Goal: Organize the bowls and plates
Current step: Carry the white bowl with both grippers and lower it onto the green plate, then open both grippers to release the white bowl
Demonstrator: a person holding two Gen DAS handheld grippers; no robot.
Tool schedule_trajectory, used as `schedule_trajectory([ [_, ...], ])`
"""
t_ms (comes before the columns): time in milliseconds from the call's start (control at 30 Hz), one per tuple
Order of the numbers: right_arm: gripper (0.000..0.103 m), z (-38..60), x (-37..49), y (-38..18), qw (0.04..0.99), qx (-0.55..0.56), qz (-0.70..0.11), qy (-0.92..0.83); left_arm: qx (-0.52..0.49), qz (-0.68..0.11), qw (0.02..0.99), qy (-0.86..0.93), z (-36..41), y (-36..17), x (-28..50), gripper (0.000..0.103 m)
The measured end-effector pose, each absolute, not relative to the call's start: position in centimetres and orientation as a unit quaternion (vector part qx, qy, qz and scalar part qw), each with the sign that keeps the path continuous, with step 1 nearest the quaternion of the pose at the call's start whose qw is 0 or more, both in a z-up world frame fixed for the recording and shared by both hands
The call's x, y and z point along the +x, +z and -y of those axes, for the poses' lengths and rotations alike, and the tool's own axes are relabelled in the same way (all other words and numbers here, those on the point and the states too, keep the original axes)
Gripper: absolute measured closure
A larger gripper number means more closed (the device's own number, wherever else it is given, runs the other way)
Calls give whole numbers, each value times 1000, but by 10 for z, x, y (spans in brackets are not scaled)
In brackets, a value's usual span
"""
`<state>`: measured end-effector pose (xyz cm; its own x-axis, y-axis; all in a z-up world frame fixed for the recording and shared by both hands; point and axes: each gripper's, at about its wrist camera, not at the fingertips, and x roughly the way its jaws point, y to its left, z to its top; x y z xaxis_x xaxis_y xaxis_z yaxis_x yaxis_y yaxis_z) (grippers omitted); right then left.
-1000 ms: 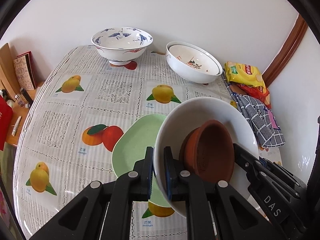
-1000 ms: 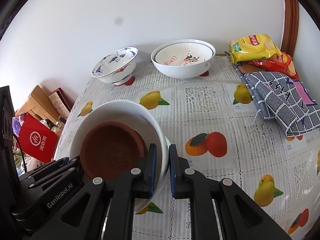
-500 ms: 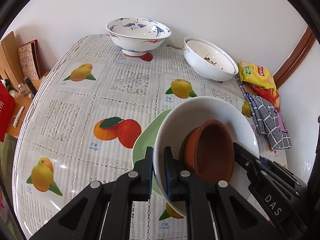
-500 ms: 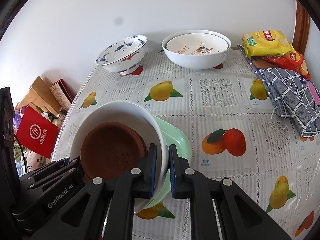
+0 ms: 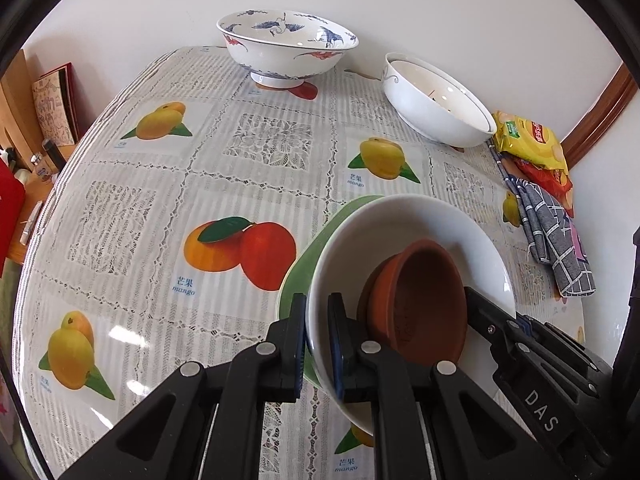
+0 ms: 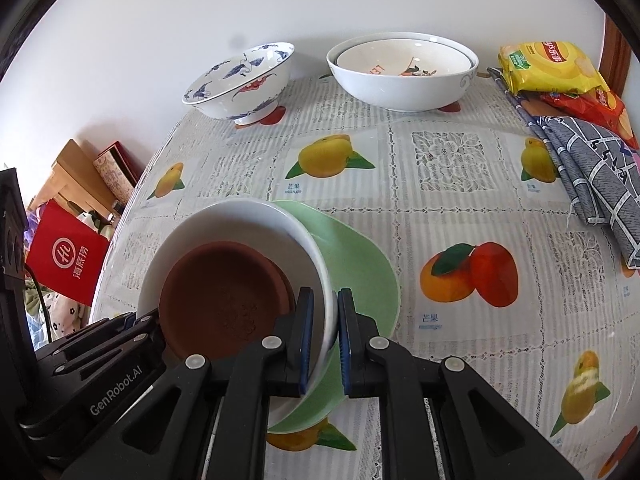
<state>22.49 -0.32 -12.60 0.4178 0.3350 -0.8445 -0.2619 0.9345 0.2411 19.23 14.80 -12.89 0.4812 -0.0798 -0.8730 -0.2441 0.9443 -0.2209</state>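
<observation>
On my far left, off the table's edge, I see a red bag [image 6: 66, 258]. My left gripper [image 5: 318, 336] pinches the near rim of the white bowl [image 5: 400, 220], which holds a brown bowl [image 5: 418, 300] and sits over the green plate [image 6: 352, 256] on the fruit-print tablecloth [image 5: 160, 208]. My right gripper [image 6: 323, 332] clamps the same bowl's opposite rim. At the back stand a blue-patterned bowl [image 5: 286, 46] and nested white bowls [image 6: 402, 70]; rightmost lie snack packets [image 6: 548, 66] and a checked cloth [image 6: 596, 172].
</observation>
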Motion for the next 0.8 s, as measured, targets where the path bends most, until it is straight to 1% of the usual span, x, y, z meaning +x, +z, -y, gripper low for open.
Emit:
schedule_trajectory([
  [167, 91, 7, 233, -136, 836, 39, -517, 178, -159, -507, 846, 44, -145, -134, 199, 91],
  [533, 90, 8, 241, -138, 835, 27, -514, 194, -156, -511, 844, 34, -147, -138, 206, 90],
  [633, 89, 9, 242, -137, 835, 27, -514, 194, -151, -516, 843, 38, -147, -138, 205, 85],
  [700, 86, 10, 240, -135, 839, 22, -510, 191, -152, -518, 841, 36, -147, -138, 204, 82],
  [800, 84, 11, 236, -131, 842, 13, -504, 192, -151, -523, 838, 38, -146, -137, 200, 81],
])
